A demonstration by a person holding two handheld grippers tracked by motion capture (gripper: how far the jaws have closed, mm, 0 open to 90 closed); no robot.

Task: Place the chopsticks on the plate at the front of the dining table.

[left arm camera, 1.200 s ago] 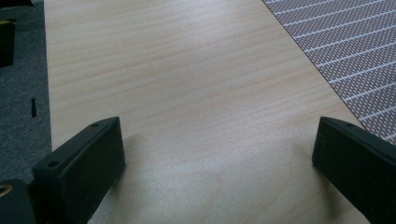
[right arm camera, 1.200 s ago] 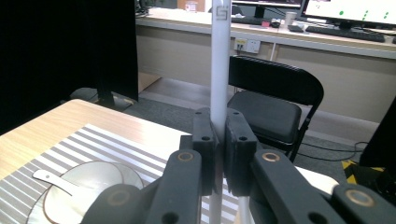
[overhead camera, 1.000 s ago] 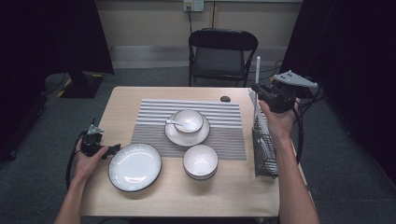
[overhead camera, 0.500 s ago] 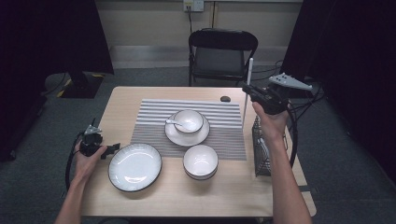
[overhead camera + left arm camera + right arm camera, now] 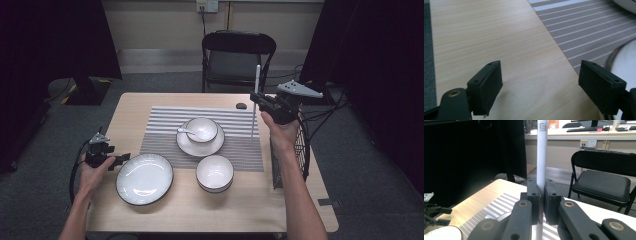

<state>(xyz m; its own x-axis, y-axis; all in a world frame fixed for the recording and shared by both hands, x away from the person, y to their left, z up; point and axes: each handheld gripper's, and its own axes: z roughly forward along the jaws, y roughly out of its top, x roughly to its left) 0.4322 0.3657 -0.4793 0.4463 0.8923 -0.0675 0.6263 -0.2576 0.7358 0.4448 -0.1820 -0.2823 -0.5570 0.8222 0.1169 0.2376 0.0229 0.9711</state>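
The right claw (image 5: 541, 195) clamps a white stick (image 5: 541, 157) that stands upright. A black chair (image 5: 602, 182) sits at three o'clock, and the striped mat (image 5: 496, 207) on the surface (image 5: 479, 200) lies at eight o'clock.

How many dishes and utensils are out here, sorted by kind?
Plates: 1, the large plate
Saucers: 1, the saucer under a bowl
Bowls: 2, the bowl on the saucer and the front bowl
Spoons: 1, the spoon resting in the bowl on the saucer
White sticks: 1, the white stick, upright in the right claw
Total: 6
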